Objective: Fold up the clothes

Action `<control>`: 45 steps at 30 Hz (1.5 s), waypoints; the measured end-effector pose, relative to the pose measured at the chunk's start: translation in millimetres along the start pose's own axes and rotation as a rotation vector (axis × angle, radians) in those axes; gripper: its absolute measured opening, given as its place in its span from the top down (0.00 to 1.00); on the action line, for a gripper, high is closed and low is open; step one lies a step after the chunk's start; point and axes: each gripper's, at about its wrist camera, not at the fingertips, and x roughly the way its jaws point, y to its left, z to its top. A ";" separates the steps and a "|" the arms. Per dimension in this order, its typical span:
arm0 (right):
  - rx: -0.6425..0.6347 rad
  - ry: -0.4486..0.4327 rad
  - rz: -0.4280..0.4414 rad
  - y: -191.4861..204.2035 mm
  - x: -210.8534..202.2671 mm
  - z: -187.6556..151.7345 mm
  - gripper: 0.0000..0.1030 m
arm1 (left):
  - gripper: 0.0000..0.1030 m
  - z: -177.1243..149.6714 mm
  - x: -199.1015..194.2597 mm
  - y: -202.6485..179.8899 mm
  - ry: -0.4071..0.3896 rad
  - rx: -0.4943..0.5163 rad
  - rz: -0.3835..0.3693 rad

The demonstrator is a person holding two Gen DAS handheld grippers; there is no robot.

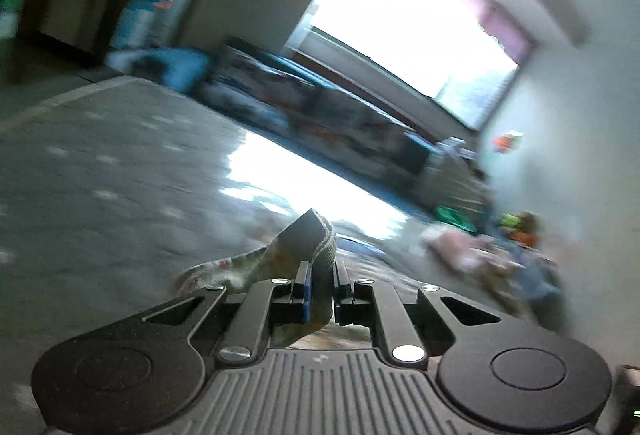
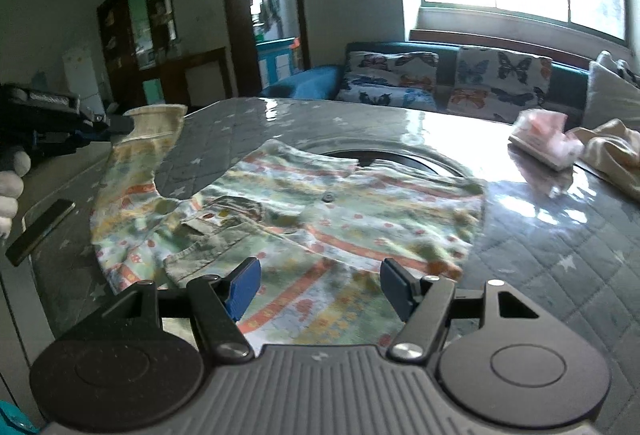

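A small patterned shirt [image 2: 320, 219] with green, orange and yellow stripes lies spread on the grey quilted table [image 2: 560, 243]. My left gripper [image 1: 320, 287] is shut on the ribbed cuff of its sleeve [image 1: 312, 239] and holds it lifted. In the right wrist view that left gripper [image 2: 116, 123] is at the far left, with the sleeve [image 2: 136, 155] stretched up from the shirt. My right gripper [image 2: 320, 291] is open and empty, just above the shirt's near hem.
A pink folded garment [image 2: 544, 139] and a cream cloth [image 2: 612, 151] lie at the table's right. A dark flat phone-like object [image 2: 40, 231] lies at the left edge. A sofa with butterfly cushions [image 2: 440, 79] stands behind the table.
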 end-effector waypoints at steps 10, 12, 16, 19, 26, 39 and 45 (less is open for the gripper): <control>0.103 -0.026 -0.063 -30.4 -19.9 -10.4 0.34 | 0.89 -39.0 45.0 -71.6 0.195 0.081 -0.244; 0.118 -0.027 -0.070 -34.7 -21.4 -11.1 0.34 | 0.88 -51.2 50.4 -79.1 0.232 0.107 -0.252; 0.132 -0.022 -0.065 -35.7 -18.7 -9.8 0.34 | 0.80 -60.1 51.1 -75.3 0.263 0.143 -0.251; 0.131 -0.022 -0.058 -34.2 -15.9 -7.6 0.34 | 0.58 -64.9 50.4 -70.4 0.282 0.169 -0.248; 0.108 0.009 -0.007 -21.2 -0.9 -5.3 0.34 | 0.60 -61.1 50.1 -31.1 0.264 0.169 -0.117; 0.017 0.085 0.072 12.7 29.4 -4.6 0.34 | 0.80 -45.6 57.9 44.2 0.231 0.086 0.130; 0.011 0.089 0.080 12.5 37.4 3.0 0.34 | 0.79 -36.7 63.8 28.7 0.222 0.099 0.047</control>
